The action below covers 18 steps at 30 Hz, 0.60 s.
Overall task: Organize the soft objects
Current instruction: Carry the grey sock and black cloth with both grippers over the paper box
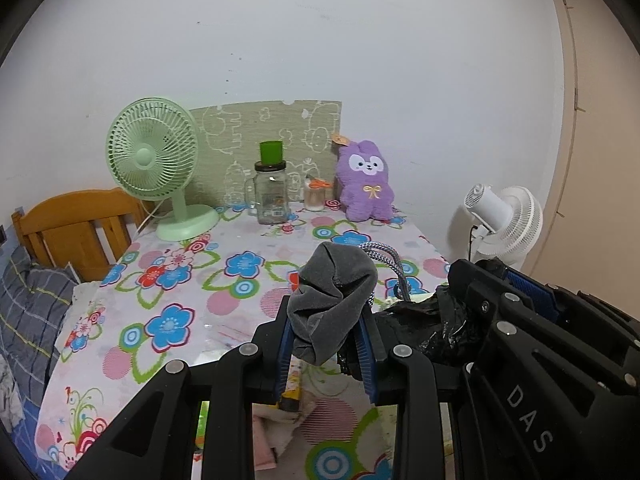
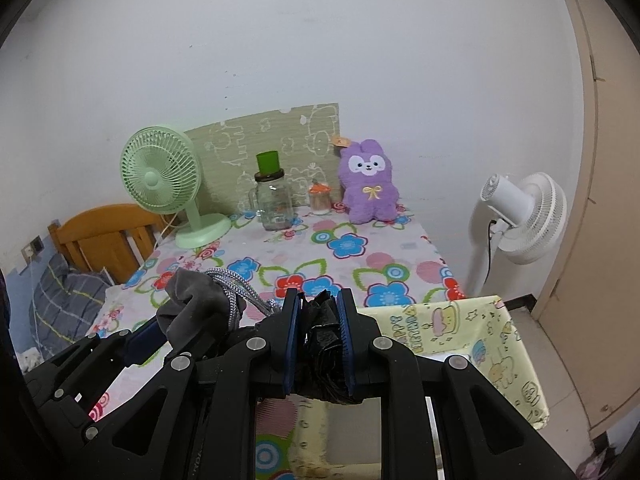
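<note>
My left gripper point(image 1: 326, 320) is shut on a grey cloth pouch point(image 1: 332, 300) with a braided grey-white cord point(image 1: 386, 258), held above the flowered table point(image 1: 180, 280). The pouch also shows at left in the right wrist view point(image 2: 192, 300). My right gripper point(image 2: 318, 332) is shut on a crumpled black plastic bag point(image 2: 324, 344), just right of the left gripper; the bag shows in the left wrist view point(image 1: 424, 320). A yellow cartoon-print fabric box point(image 2: 472, 332) stands open below and right of my right gripper. A purple plush bunny point(image 1: 366, 182) sits at the table's back.
At the back of the table stand a green desk fan point(image 1: 154, 164), a glass jar with a green cup on top point(image 1: 272, 192) and a small jar point(image 1: 314, 194). A white floor fan point(image 2: 524, 216) stands right of the table. A wooden headboard point(image 1: 76, 224) is on the left.
</note>
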Tool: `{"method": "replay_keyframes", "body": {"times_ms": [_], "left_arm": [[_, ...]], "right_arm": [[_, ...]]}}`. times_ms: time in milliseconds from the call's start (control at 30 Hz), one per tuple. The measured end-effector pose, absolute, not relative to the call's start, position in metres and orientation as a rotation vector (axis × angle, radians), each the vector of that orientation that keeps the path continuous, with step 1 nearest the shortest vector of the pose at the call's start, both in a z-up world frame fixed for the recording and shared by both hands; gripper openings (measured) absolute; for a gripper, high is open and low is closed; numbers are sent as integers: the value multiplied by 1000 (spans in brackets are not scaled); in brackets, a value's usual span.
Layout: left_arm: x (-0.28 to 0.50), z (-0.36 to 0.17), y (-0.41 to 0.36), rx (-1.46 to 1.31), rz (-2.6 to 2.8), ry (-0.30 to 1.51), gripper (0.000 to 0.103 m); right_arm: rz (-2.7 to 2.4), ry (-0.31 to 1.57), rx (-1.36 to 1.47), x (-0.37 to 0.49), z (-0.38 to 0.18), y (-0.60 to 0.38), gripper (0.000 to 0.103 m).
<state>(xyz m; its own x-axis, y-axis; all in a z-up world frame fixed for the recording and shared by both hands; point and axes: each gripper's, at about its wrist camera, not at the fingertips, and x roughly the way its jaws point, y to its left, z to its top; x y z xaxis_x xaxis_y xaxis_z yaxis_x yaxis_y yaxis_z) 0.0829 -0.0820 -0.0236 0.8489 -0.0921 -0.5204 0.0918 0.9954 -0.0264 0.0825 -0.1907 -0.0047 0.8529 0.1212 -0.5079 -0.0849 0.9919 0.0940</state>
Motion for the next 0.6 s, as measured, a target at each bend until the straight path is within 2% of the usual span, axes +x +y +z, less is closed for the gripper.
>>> {"method": "replay_keyframes", "body": {"times_ms": [600], "left_arm": [[97, -34, -133, 25, -174, 587, 28]], "right_arm": [[44, 555, 82, 87, -14, -240, 21]]}}
